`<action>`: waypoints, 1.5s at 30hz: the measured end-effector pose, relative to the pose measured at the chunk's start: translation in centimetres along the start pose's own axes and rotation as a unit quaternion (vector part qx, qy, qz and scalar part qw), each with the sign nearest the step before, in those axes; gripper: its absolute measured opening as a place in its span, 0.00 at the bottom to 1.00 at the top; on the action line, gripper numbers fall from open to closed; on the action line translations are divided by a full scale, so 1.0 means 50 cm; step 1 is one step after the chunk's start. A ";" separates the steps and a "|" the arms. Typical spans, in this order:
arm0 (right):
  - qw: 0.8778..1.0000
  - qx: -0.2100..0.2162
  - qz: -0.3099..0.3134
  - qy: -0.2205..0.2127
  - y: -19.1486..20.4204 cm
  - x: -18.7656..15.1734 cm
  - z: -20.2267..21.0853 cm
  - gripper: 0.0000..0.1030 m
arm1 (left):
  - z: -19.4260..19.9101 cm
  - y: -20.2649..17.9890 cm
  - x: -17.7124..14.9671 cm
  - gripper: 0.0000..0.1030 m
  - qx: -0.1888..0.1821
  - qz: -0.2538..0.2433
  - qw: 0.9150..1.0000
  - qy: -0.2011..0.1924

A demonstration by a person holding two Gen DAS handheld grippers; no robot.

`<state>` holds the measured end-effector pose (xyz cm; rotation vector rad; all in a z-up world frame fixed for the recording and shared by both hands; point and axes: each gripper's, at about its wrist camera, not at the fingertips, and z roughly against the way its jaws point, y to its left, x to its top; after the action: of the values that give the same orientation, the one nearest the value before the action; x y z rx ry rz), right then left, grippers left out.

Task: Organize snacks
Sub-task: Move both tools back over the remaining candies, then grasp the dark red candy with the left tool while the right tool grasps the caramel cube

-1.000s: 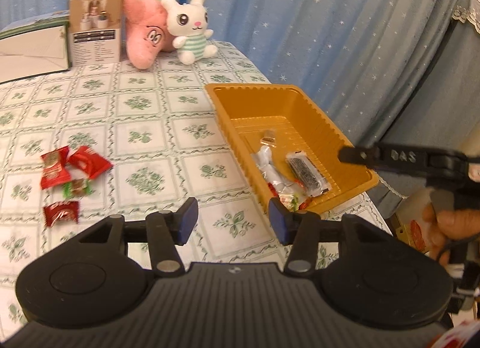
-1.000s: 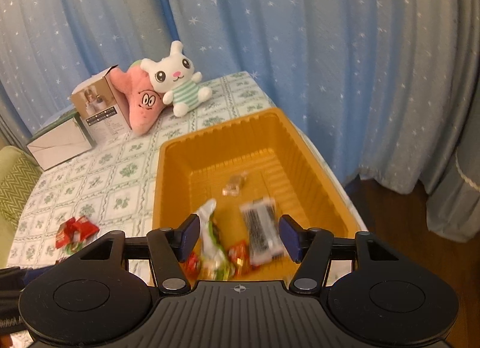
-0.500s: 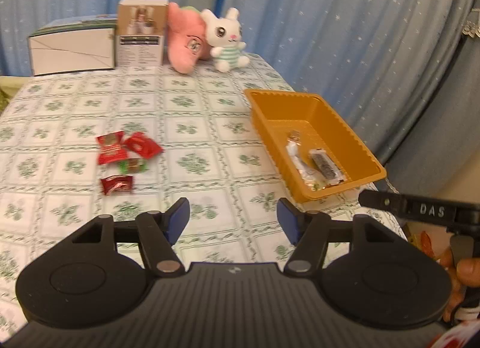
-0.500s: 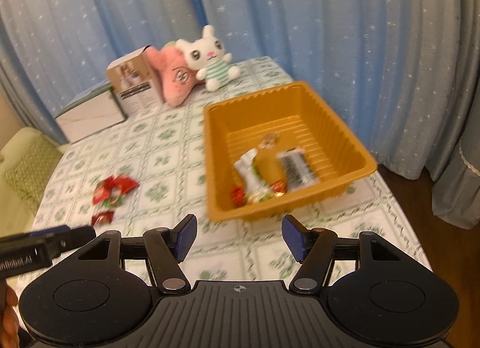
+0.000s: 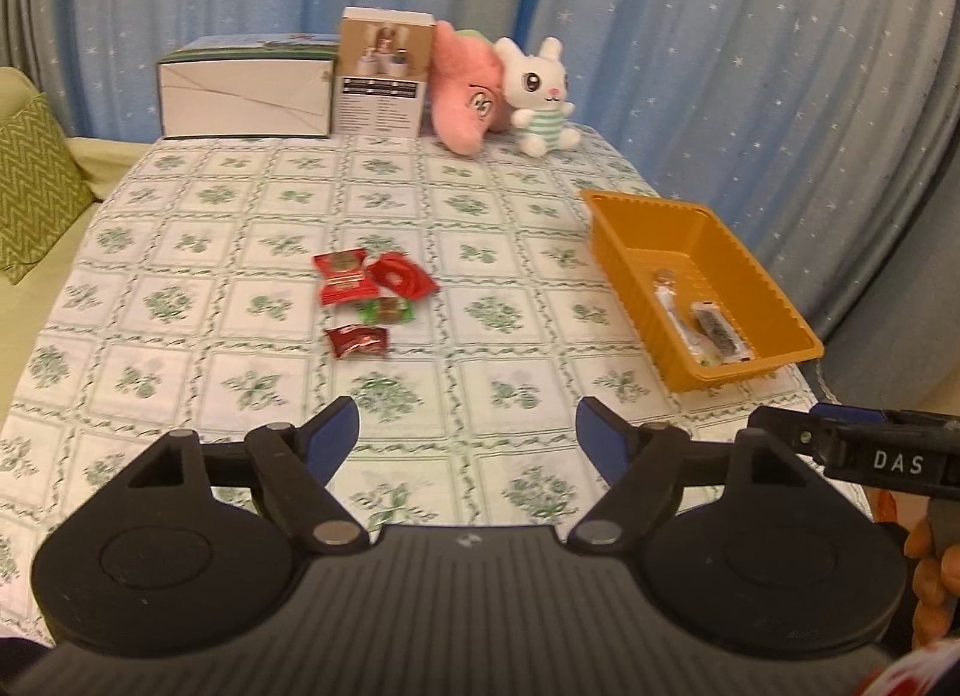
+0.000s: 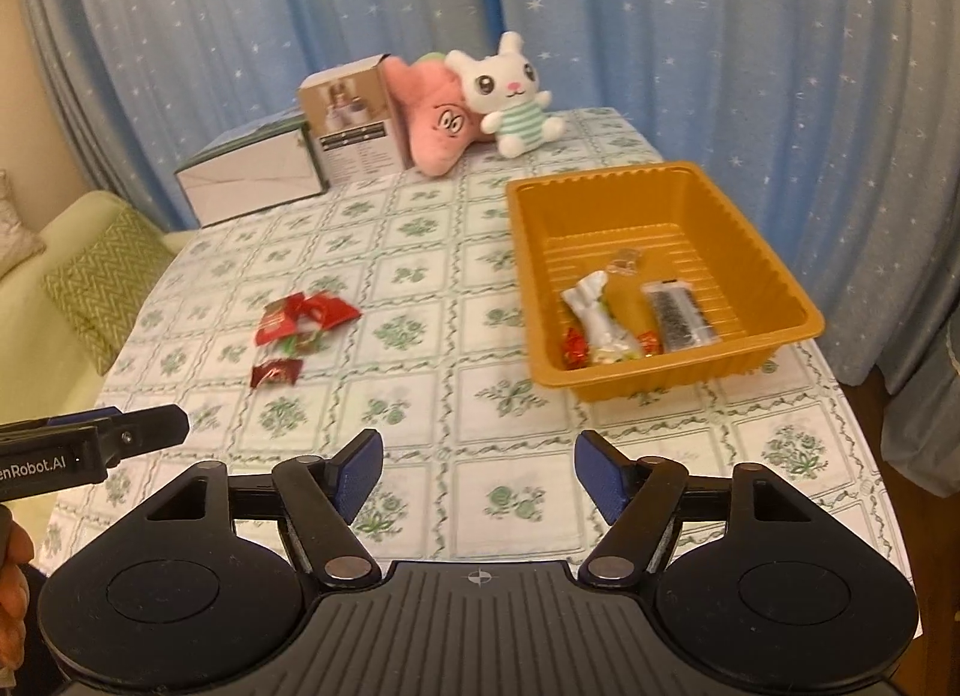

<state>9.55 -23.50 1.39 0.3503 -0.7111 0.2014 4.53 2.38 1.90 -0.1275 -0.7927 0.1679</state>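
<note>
Cushion [image 5: 33,180]: I am seeing it lying far left on the pale sofa beside the counter.
Counter [image 5: 180,336]: it is carrying everything under a green-flowered cloth.
White box [image 5: 246,90]: it is sitting at the back left edge, touching the tall box [image 5: 384,75] to its right.
Pink plush [image 5: 465,93]: it is leaning just right of the tall box, with the bunny [image 5: 540,96] pressing against it.
Left gripper [image 5: 467,443]: I am holding it open over the near cloth with nothing between its blue pads; its jaws have just been widening.
Loose snacks [image 5: 369,300]: four are lying in a small cluster mid-counter, three red wrappers and a green one, well apart from the tray and ahead of my left gripper.
Right gripper [image 6: 477,471]: I am holding it open too, nothing between the pads, jaws having just been spreading; in the left view its finger is poking in from the right.
Tray [image 6: 774,276]: the orange tray is sitting near the counter's right edge.
Tray contents: a white packet [image 6: 600,318], a dark bar [image 6: 678,315], small red sweets [image 6: 575,349] and a clear-wrapped piece [image 6: 624,263] are lying on its floor, mostly toward the near wall.
Curtain [image 6: 720,36]: blue with white stars, it is hanging behind the counter.
</note>
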 end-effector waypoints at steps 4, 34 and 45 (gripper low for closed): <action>1.000 0.004 0.006 0.005 0.013 -0.004 -0.006 0.71 | 0.004 0.014 -0.005 0.81 0.016 -0.004 1.000 -0.002; 0.999 0.022 0.031 0.003 0.070 0.025 -0.113 0.71 | -0.098 0.113 0.045 0.81 0.031 -0.091 0.995 0.032; 0.998 0.040 0.046 0.009 0.084 0.061 -0.231 0.71 | -0.226 0.148 0.074 0.73 -0.008 -0.140 0.989 0.045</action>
<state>17.50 -15.08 -3.66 0.3917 -0.7043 0.3213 14.42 9.77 -4.66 -0.0377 -0.7143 -0.1088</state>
